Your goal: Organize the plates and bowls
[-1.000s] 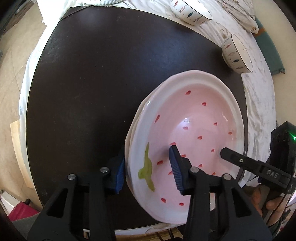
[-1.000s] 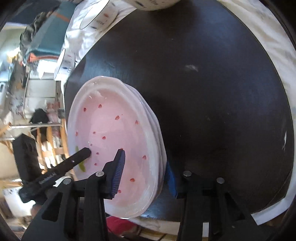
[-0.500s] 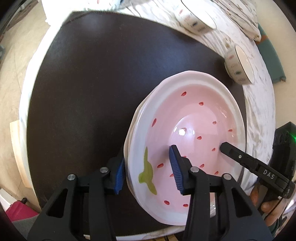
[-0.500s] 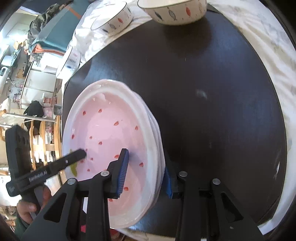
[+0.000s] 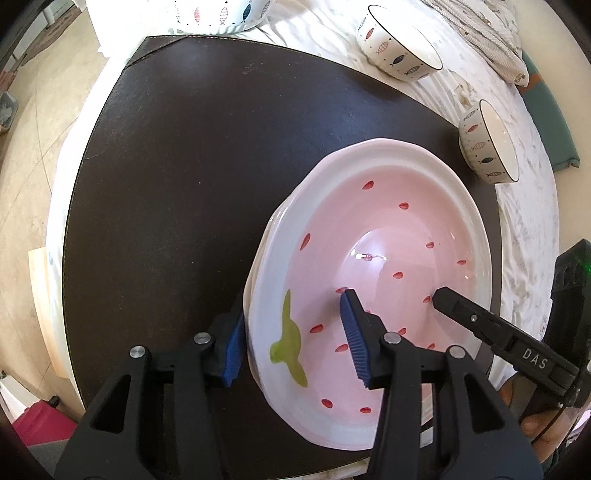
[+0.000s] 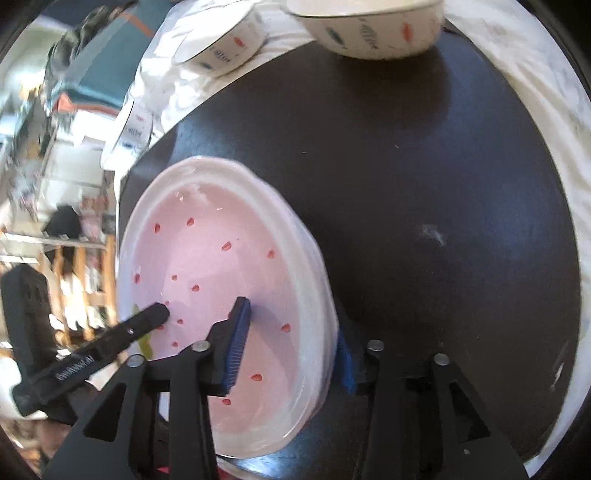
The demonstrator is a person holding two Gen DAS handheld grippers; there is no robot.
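Observation:
A stack of pink strawberry plates (image 5: 388, 240) with white rims lies on the dark brown mat (image 5: 184, 184), near its front right corner. My left gripper (image 5: 293, 343) straddles the stack's left rim, one blue pad outside and one over the pink inside. Its jaws are opening and no pad presses the rim. In the right wrist view my right gripper (image 6: 290, 354) straddles the opposite rim of the plates (image 6: 221, 266). Its jaws are opening too, with the pads apart from the rim. Each view shows one black finger (image 5: 461, 306) (image 6: 140, 325) of the other gripper over the plate.
Three fish-patterned bowls stand beyond the mat on the white cloth (image 5: 524, 229): a large one (image 5: 218, 14) at the back and two smaller ones (image 5: 400, 48) (image 5: 487, 147) to the right. A teal cushion (image 5: 550, 122) lies at the far right. A hand (image 5: 535, 428) holds the right gripper.
The right jaws narrowed on the rim, then spread wider. The left jaws widened a little. Both views tilted, so more bowls show at the top. The plate stack kept its place.

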